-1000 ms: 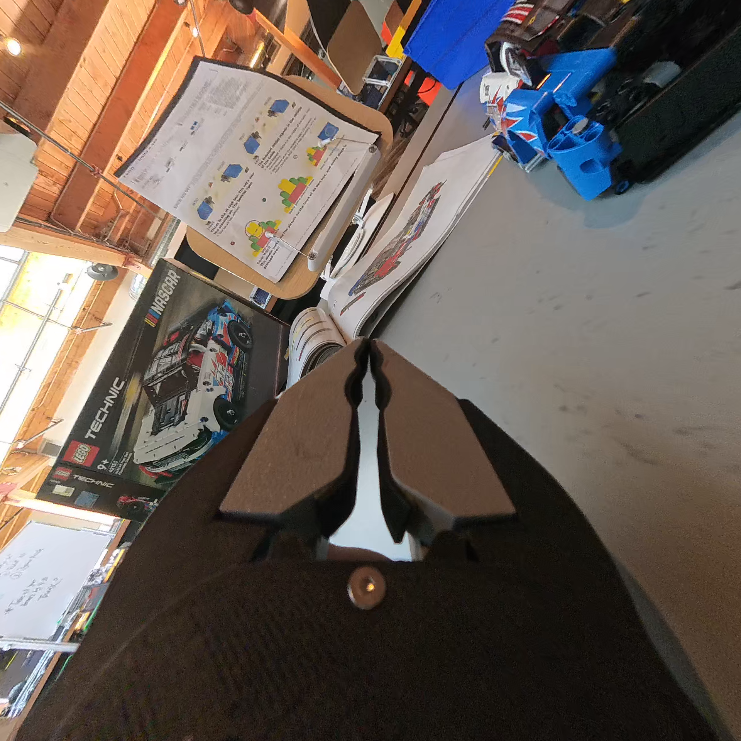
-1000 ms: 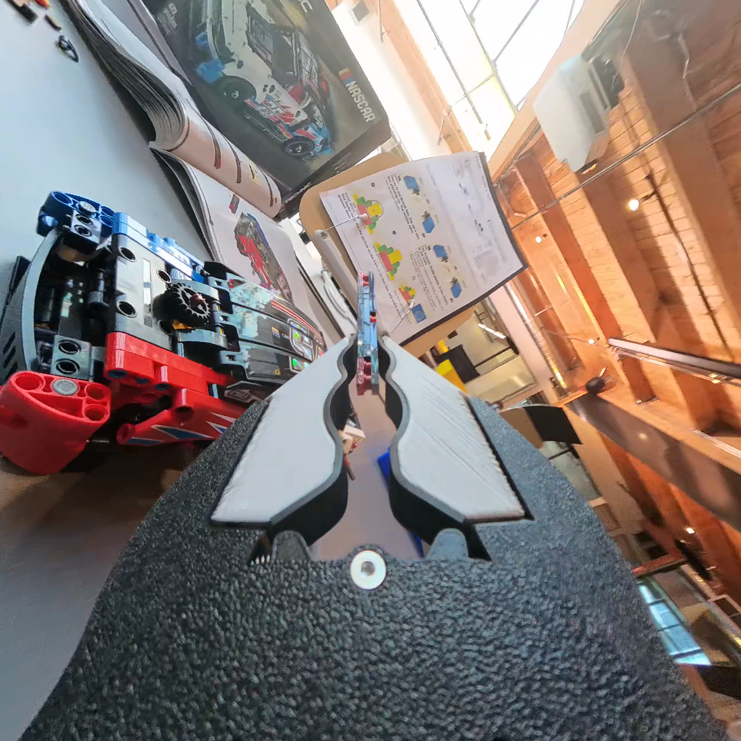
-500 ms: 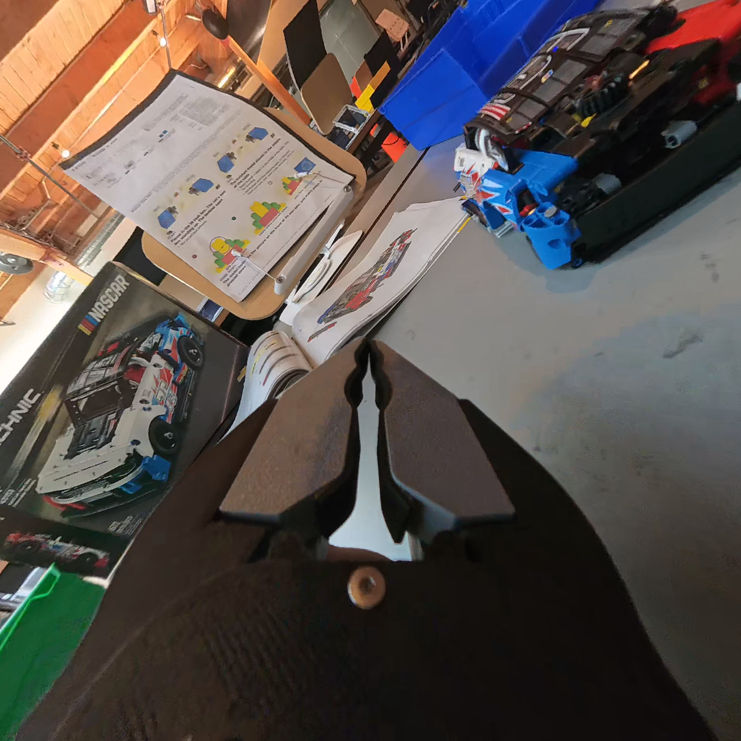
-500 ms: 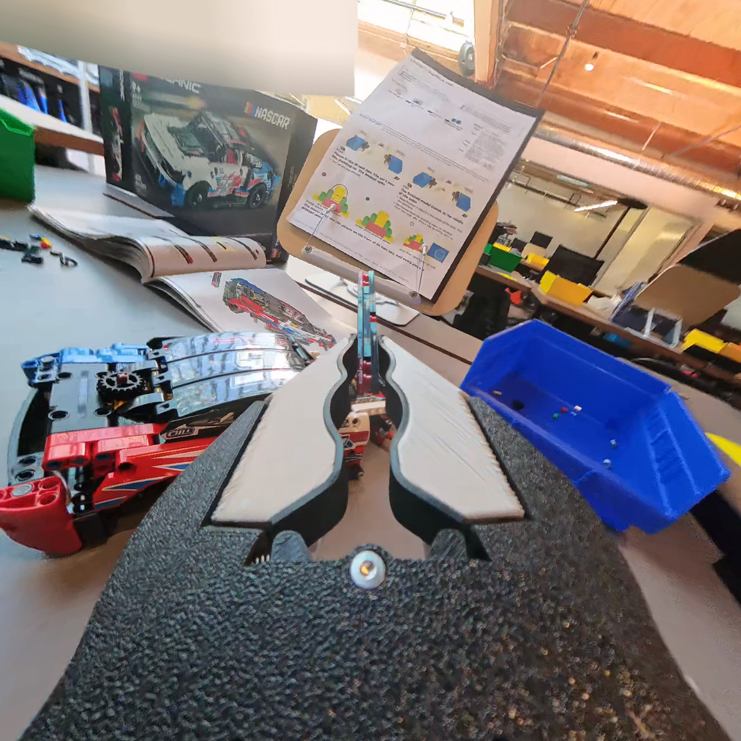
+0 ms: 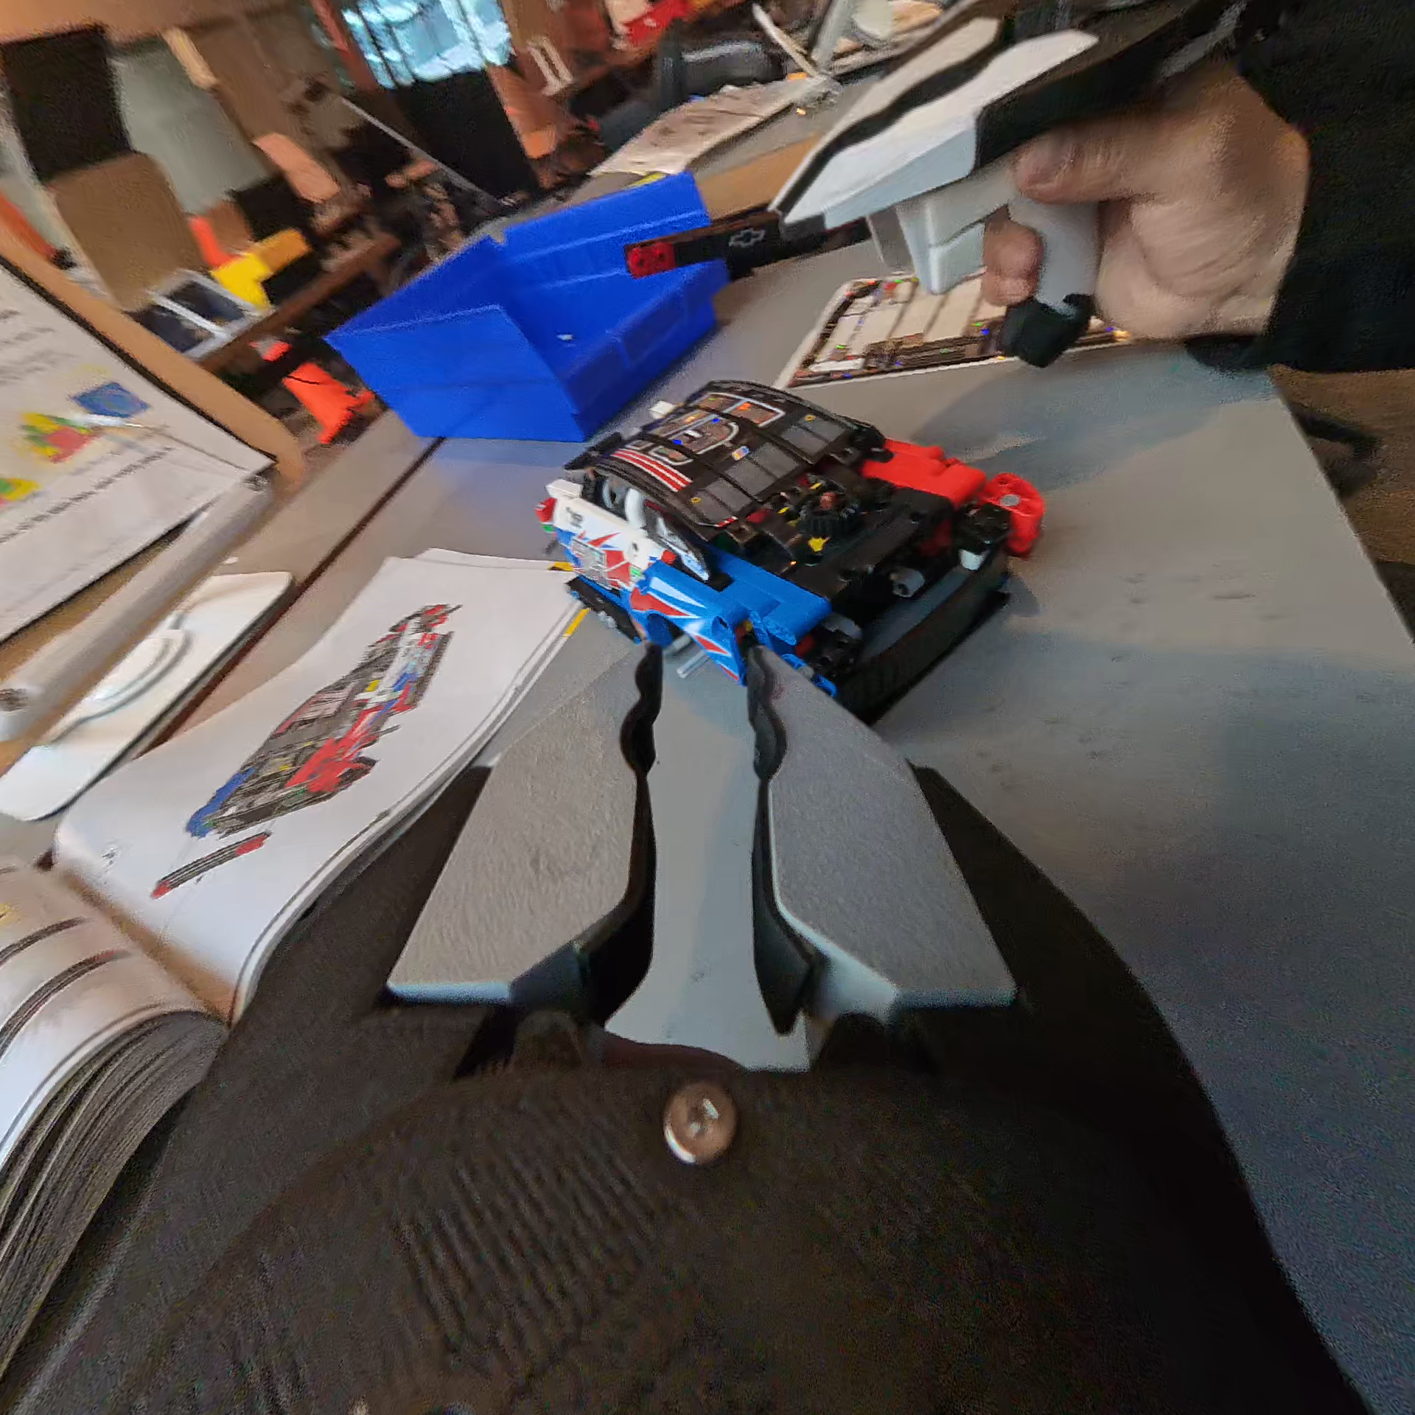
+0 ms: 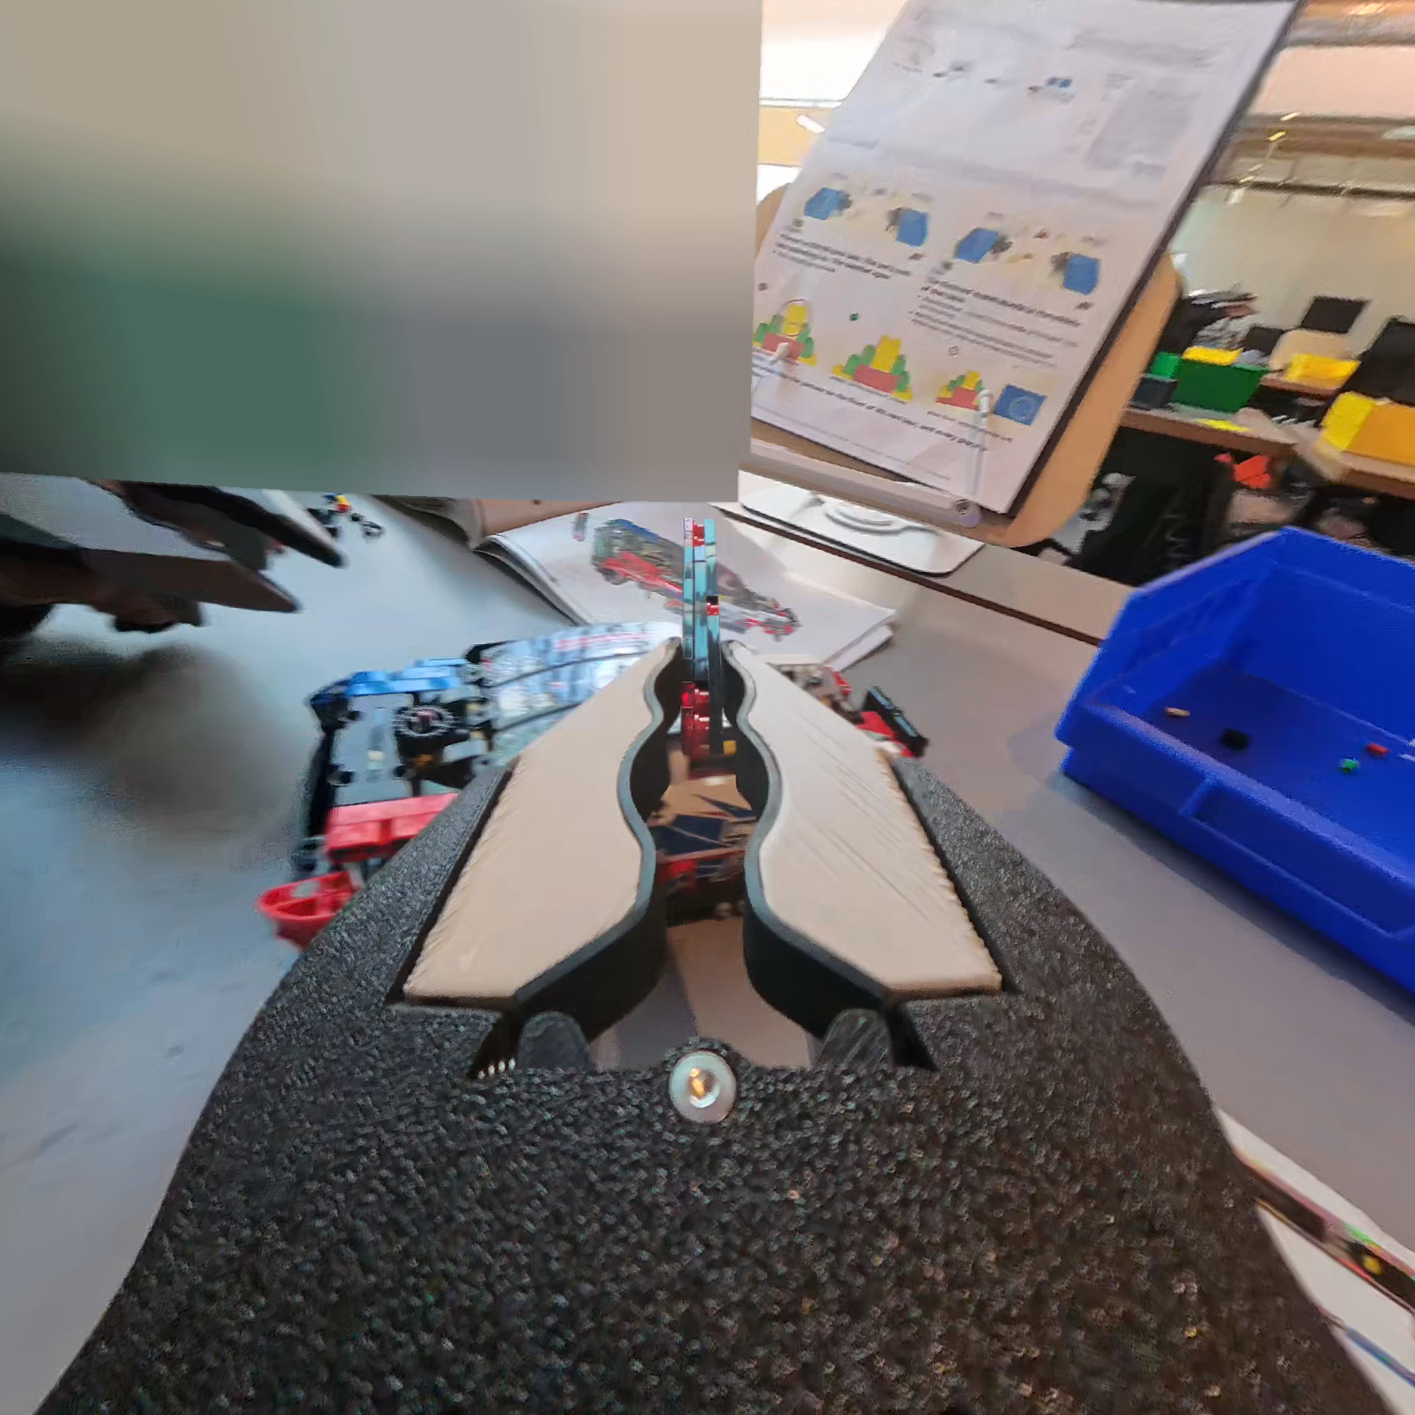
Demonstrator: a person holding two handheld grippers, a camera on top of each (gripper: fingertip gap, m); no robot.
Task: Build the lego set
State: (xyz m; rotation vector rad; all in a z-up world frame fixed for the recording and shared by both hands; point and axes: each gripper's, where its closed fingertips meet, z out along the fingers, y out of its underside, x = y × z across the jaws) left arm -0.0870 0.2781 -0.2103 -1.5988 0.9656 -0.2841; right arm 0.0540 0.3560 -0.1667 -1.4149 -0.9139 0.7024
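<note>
Grey tabletop (image 5: pixel 1148 689) carries the half-built lego car (image 5: pixel 773 528), which sits just ahead of the left claw (image 5: pixel 700 662), its blue and white end almost at the fingertips and its red end farther off to the right. The left claw's jaws stand apart with only bare tabletop showing in the gap; nothing is gripped.

To the left of this claw lies an open instruction booklet (image 5: pixel 321 735), its page showing a drawing of the car. Beyond the car sits a blue bin (image 5: pixel 536 337), and to the far left a printed sheet (image 5: pixel 69 459) leans on a wooden stand.

Above and to the right of the car, a person's hand (image 5: pixel 1148 222) holds the right claw (image 5: pixel 777 218) by its pale handle. That claw is clamped on a long, flat lego panel (image 5: pixel 689 249), black with a red end, which sticks out level from the fingertips toward the blue bin, clear of the tabletop.

In the right wrist view the right claw (image 6: pixel 700 651) pinches the panel (image 6: pixel 700 597) edge-on, so it rises as a thin strip past the tips. The car (image 6: pixel 429 727) lies below and to the left of the fingers, the blue bin (image 6: pixel 1225 781) to the right with a few tiny pieces inside, and the booklet (image 6: pixel 804 612) straight ahead. The left claw (image 6: pixel 230 574) shows blurred at far left.
</note>
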